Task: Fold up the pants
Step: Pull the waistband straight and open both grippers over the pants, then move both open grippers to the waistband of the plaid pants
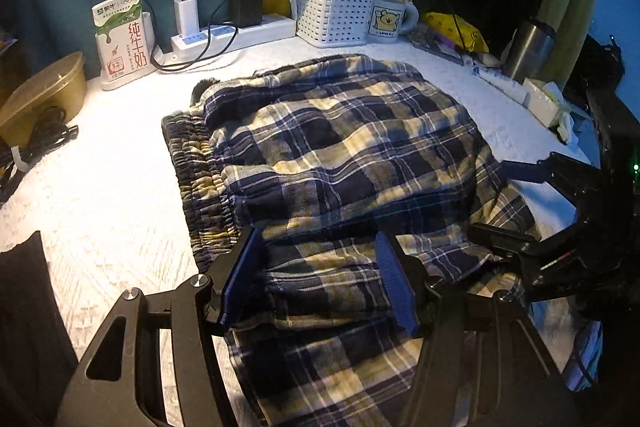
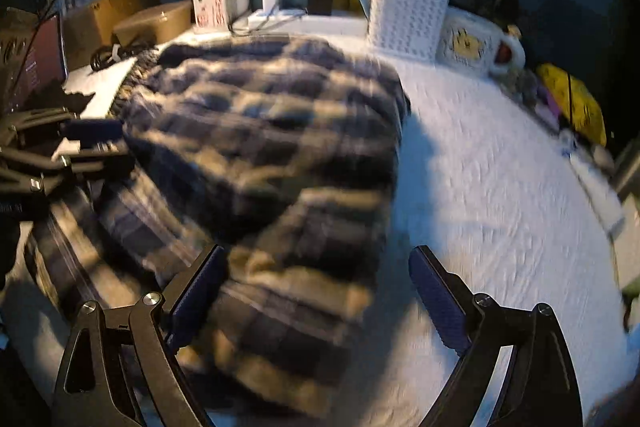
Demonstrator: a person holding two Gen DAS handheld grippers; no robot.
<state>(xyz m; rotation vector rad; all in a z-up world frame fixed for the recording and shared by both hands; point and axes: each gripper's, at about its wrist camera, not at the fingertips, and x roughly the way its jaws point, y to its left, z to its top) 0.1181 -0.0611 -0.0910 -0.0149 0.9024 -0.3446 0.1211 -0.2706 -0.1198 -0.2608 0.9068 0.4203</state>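
Worktop with a white textured cover carries everything and spreads ahead of both grippers. Plaid pants lie on it in a folded stack, with the elastic waistband to the left and the loose lower layers running back under the left gripper. This gripper stands with its blue pads apart, one on each side of a fold of the cloth, not pressed together. Right gripper is wide, its left pad over the pants edge and its right pad over the bare cover; the right wrist view is blurred. Beyond the pants, far from the left gripper, stand a white basket, a milk carton, a power strip with chargers, and a mug just beside the basket.
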